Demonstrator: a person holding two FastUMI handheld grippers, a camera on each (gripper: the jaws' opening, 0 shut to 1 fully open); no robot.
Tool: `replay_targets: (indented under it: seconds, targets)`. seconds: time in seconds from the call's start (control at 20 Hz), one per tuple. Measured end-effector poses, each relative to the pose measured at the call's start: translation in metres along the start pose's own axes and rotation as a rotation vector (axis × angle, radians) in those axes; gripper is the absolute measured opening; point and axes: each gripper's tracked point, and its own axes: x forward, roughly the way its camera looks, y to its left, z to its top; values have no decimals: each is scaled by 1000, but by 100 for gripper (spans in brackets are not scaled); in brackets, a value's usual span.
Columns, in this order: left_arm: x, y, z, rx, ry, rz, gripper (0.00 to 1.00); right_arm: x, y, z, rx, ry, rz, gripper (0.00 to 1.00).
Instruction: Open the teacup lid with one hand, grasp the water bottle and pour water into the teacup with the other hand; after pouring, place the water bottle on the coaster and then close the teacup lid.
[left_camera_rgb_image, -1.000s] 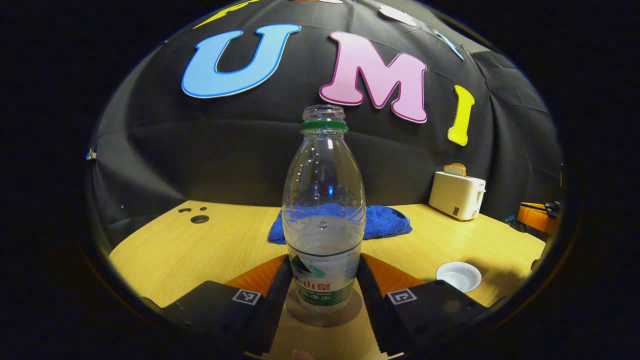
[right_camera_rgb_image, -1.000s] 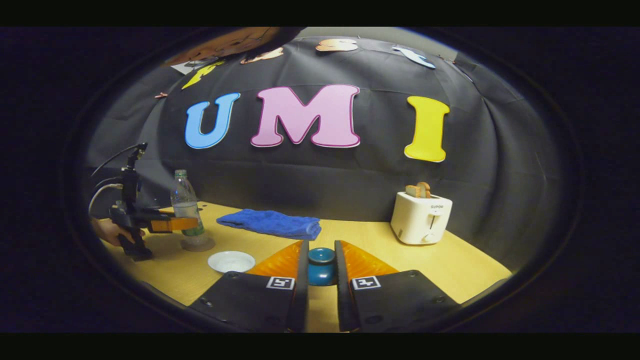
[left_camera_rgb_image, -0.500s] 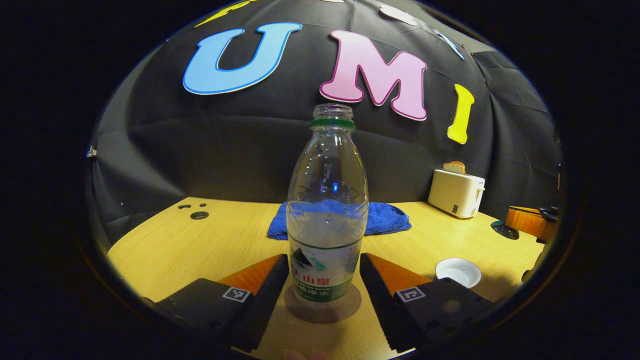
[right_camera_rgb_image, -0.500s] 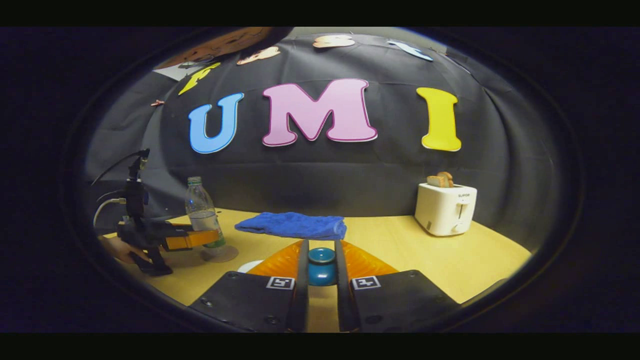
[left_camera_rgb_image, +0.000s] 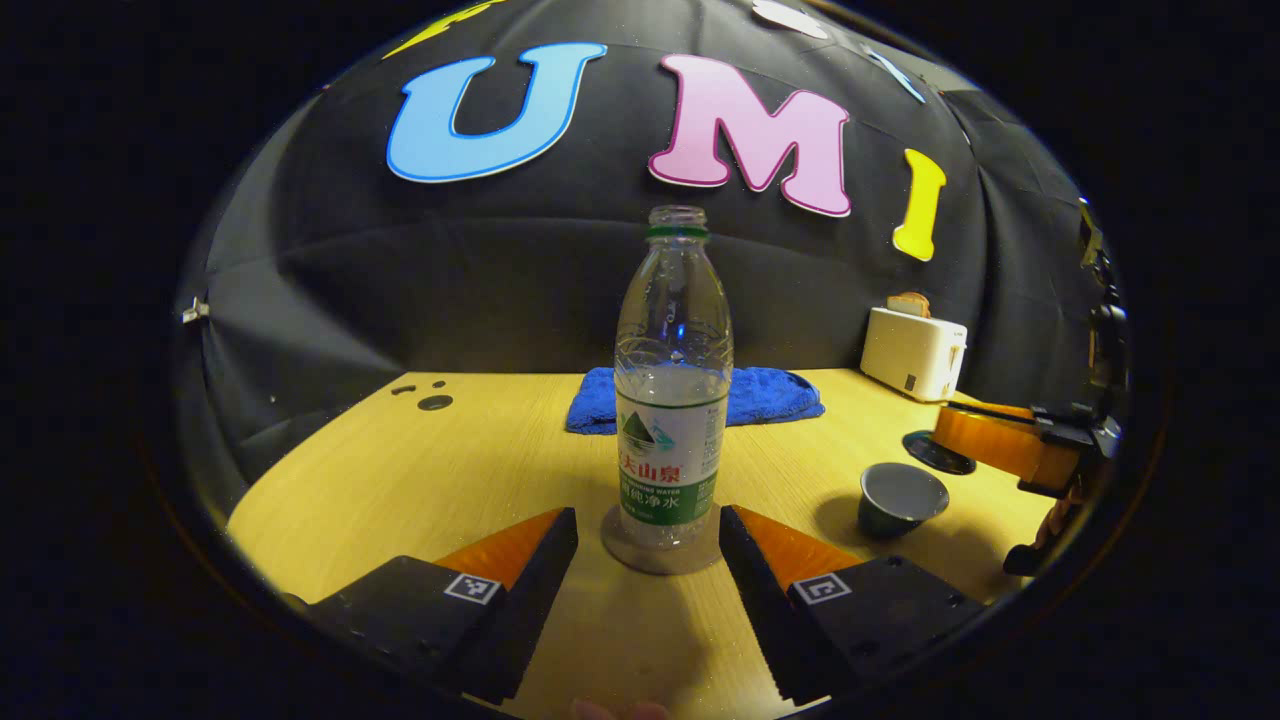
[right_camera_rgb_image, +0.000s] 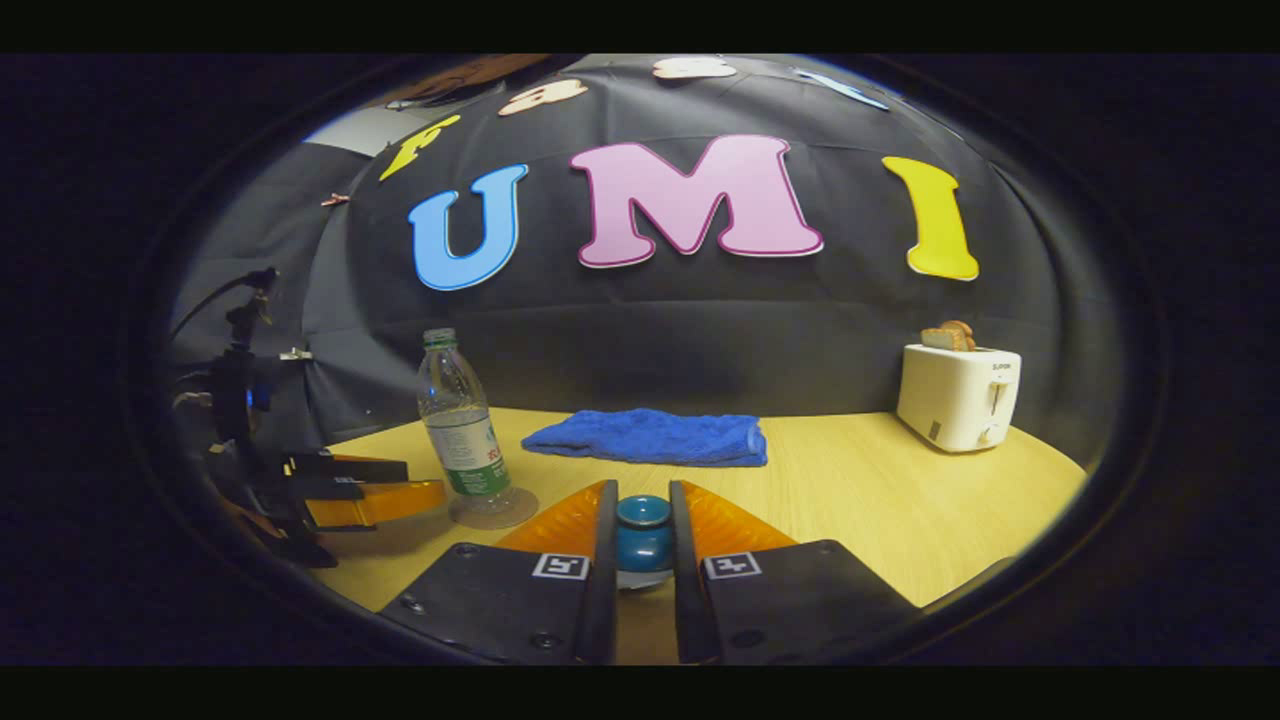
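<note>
A clear water bottle (left_camera_rgb_image: 672, 400) with a green label stands upright on a round coaster (left_camera_rgb_image: 625, 553). My left gripper (left_camera_rgb_image: 647, 527) is open, with its fingers a little short of the bottle on either side and nothing between them. The open dark teacup (left_camera_rgb_image: 900, 497) sits on the table to the right. My right gripper (right_camera_rgb_image: 643, 490) is shut on the blue knob of the teacup lid (right_camera_rgb_image: 643, 532). In the left gripper view the right gripper (left_camera_rgb_image: 1000, 450) holds the dark lid (left_camera_rgb_image: 935, 452) just behind and above the teacup. The bottle (right_camera_rgb_image: 460, 430) and the left gripper (right_camera_rgb_image: 370, 490) show at the left.
A folded blue towel (left_camera_rgb_image: 770, 395) lies at the back of the wooden table (left_camera_rgb_image: 400, 480). A white toaster (right_camera_rgb_image: 958, 395) with toast in it stands at the back right. Small holes (left_camera_rgb_image: 433, 402) mark the table's far left.
My left gripper has let go of the bottle and drawn back from it; the bottle stays on the coaster. My right gripper has carried the lid left, towards the teacup.
</note>
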Motion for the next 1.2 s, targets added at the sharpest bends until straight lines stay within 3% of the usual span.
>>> replay_targets:
  seconds: [0.2,0.25,0.5,0.55,0.6,0.7,0.8,0.9,1.05,1.2]
  targets:
    - [-17,-5,9,23,-22,-14,90,9,8,-15,-8,49,12,27]
    - [-20,-7,10,23,-27,-19,90,11,9,-18,-15,61,11,22]
    - [-23,-7,12,30,-29,-25,90,15,4,-25,-51,81,-17,27]
    - [-22,-6,12,30,-29,-25,90,15,6,-26,-52,85,-13,22]
    - [-22,-5,12,30,-30,-21,90,16,8,-27,-59,93,-10,22]
    - [-22,-6,13,34,-29,-20,90,18,9,-31,-78,107,-14,34]
    - [-24,-6,14,36,-32,-22,90,18,10,-34,-99,116,-20,33]
    - [-25,-6,16,34,-33,-16,90,16,14,-34,-106,120,-13,46]
    - [-34,-5,24,8,-23,1,90,6,21,-15,-55,89,3,83]
    - [-54,-2,45,-27,-32,34,90,-16,28,26,0,48,-8,92]
